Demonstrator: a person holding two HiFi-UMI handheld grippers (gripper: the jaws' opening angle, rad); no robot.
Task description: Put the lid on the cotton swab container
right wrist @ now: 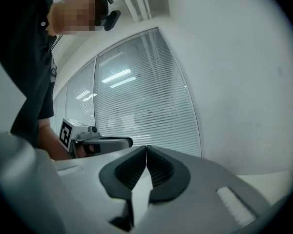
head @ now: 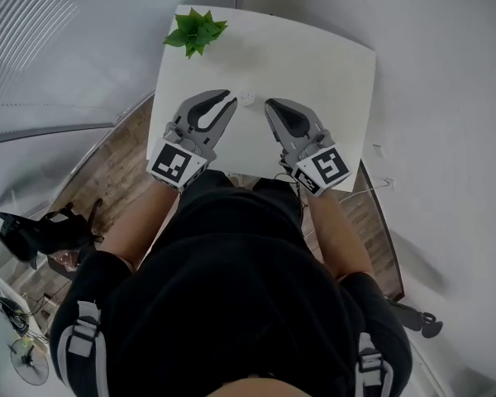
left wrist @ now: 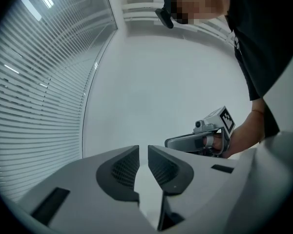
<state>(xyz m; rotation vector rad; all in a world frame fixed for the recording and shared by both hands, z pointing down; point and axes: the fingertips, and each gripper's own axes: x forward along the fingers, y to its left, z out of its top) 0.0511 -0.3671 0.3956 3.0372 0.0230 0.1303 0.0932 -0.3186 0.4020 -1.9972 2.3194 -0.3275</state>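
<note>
A small white container (head: 247, 98) stands on the white table (head: 331, 73), too small to tell whether its lid is on. In the head view both grippers are held up above the table's near edge, one on each side of the container and apart from it. My left gripper (head: 231, 108) (left wrist: 142, 152) has its jaws a narrow gap apart with nothing between them. My right gripper (head: 270, 106) (right wrist: 146, 152) is shut and empty. Both point level, at the blinds and the wall, and neither gripper view shows the table or the container.
A green plant (head: 195, 30) sits at the table's far left corner. Window blinds (left wrist: 29, 82) run along the left and a white wall (right wrist: 244, 82) on the right. A black chair (head: 41, 230) stands on the wooden floor at the left.
</note>
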